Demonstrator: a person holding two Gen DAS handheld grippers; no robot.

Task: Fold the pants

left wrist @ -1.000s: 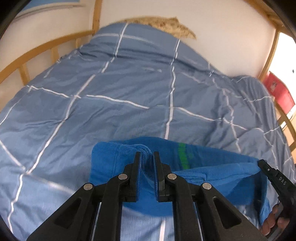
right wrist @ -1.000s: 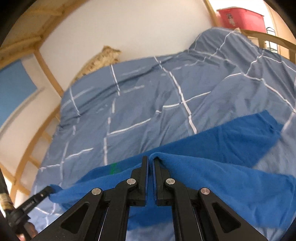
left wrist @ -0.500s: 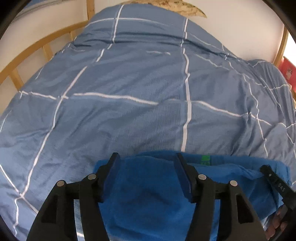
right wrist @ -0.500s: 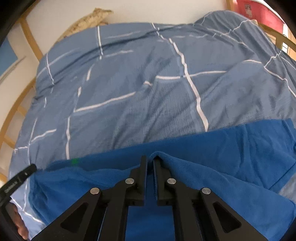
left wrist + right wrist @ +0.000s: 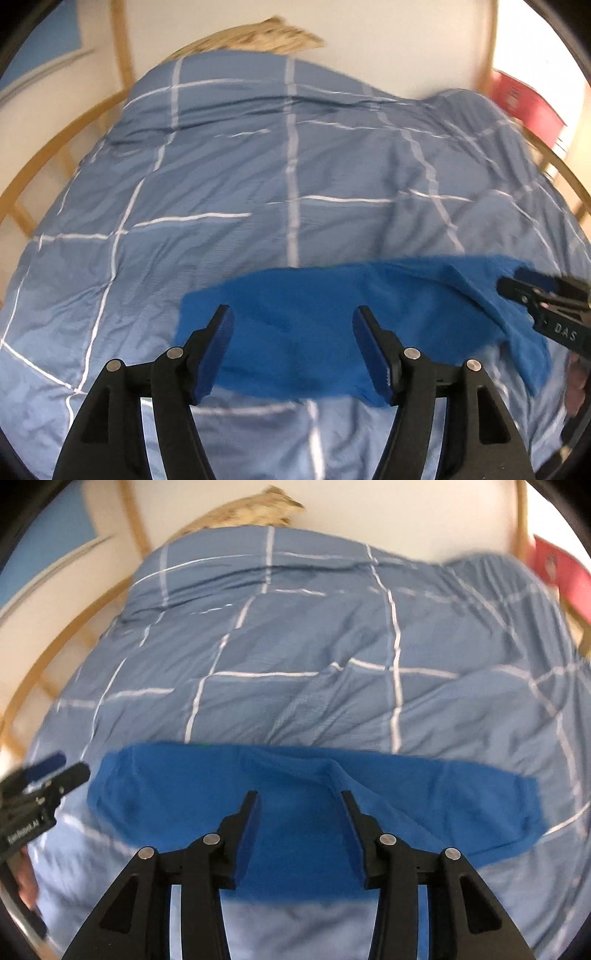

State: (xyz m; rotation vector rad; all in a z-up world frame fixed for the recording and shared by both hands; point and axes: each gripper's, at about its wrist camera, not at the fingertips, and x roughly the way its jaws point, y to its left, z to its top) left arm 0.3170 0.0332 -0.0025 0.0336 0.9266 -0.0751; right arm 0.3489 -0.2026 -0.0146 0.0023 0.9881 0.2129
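Left gripper (image 5: 291, 347): jaws spread wide, gripping nothing, poised over the left part of the pants (image 5: 332, 325).
Right gripper (image 5: 299, 825): likewise released, empty, above the pants' middle; also seen at the right edge of the left view.
Pants position: lay flat on the checked duvet (image 5: 314, 664), directly ahead of and below both grippers.
Long axis: ran left to right, crosswise to both pairs of fingers.
Nearer arm: left end sat closest to the left gripper; far right end was nearer the right.
Edges: front hem sat just under the fingertips; a ridge crossed the middle.
Open room: broad duvet beyond; wooden frame (image 5: 55, 147) and wall well apart.
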